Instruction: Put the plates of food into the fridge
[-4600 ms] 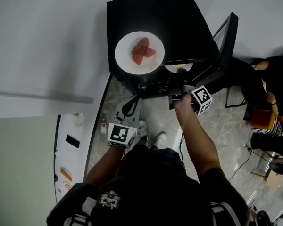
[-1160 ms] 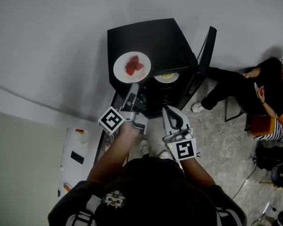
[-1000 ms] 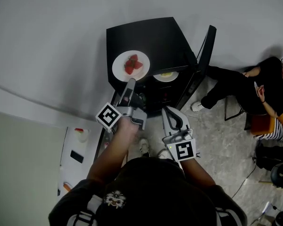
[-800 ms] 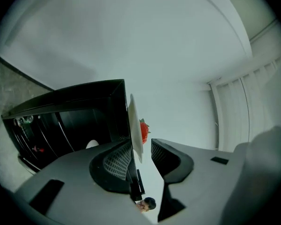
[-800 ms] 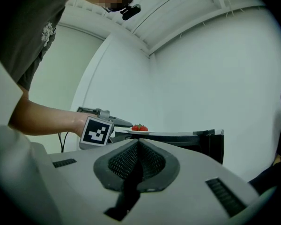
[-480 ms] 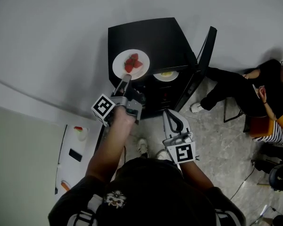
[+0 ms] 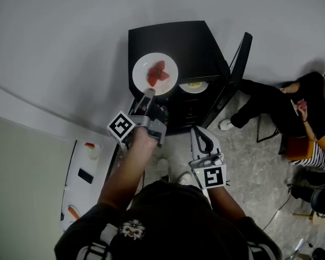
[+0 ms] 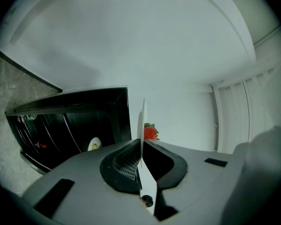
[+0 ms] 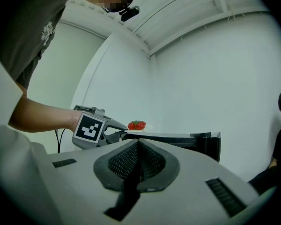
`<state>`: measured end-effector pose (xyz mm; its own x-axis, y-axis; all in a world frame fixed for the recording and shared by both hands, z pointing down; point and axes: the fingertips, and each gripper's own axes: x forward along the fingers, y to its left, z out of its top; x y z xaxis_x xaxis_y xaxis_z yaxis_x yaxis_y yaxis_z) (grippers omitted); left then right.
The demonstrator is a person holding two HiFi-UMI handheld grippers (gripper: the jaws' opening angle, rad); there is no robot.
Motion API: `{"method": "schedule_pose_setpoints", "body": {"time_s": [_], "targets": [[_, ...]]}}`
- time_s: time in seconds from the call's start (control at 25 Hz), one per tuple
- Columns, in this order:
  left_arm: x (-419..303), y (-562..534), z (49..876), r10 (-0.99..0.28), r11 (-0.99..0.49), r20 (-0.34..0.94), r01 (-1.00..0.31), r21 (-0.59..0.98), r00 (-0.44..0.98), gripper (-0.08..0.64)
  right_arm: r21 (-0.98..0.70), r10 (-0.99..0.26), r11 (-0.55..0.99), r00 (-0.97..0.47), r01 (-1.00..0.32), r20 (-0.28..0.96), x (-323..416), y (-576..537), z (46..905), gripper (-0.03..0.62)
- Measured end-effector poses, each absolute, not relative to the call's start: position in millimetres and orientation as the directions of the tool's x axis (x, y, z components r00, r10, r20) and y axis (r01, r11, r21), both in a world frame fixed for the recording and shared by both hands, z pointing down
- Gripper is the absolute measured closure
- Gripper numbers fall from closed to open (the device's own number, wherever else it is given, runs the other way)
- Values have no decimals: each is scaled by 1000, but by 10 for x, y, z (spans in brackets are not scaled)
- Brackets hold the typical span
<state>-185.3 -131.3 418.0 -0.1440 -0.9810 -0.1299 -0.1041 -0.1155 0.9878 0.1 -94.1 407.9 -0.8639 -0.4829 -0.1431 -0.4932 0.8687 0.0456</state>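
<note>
A white plate of strawberries (image 7: 155, 73) sits on top of the black fridge (image 7: 197, 42). My left gripper (image 7: 148, 93) has just been closing and is now shut on the plate's near rim. In the left gripper view the plate (image 8: 142, 118) runs edge-on between the jaws of the left gripper (image 8: 141, 146), with a strawberry (image 8: 150, 132) behind it. A second plate of food (image 7: 194, 85) lies inside the fridge. My right gripper (image 7: 197, 132) hangs lower, in front of the fridge, shut and empty. The right gripper view shows the right gripper (image 9: 138, 146), the left gripper (image 9: 113, 134) and the strawberries (image 9: 136, 125).
The fridge door (image 7: 239, 61) stands open to the right. A person (image 7: 281, 99) sits on the floor right of it. A white counter (image 7: 81, 191) with small items runs along the lower left. A pale wall stands behind the fridge.
My left gripper's jaws went from wide open to shut on the near rim of the strawberry plate. The right gripper stayed where it was, still shut.
</note>
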Motion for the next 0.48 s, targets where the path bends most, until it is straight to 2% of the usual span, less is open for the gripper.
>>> {"method": "schedule_pose_setpoints", "body": {"time_s": [0.16, 0.48], "targets": [[-1571, -1050, 4111, -977, -157, -171, -110, 981, -130, 526, 56, -475, 872, -867, -487, -147, 153, -783, 4123, 568], [-1482, -998, 4095, -977, -164, -176, -104, 981, -120, 526, 51, -487, 866, -863, -497, -134, 13, -1033, 4090, 568]]}}
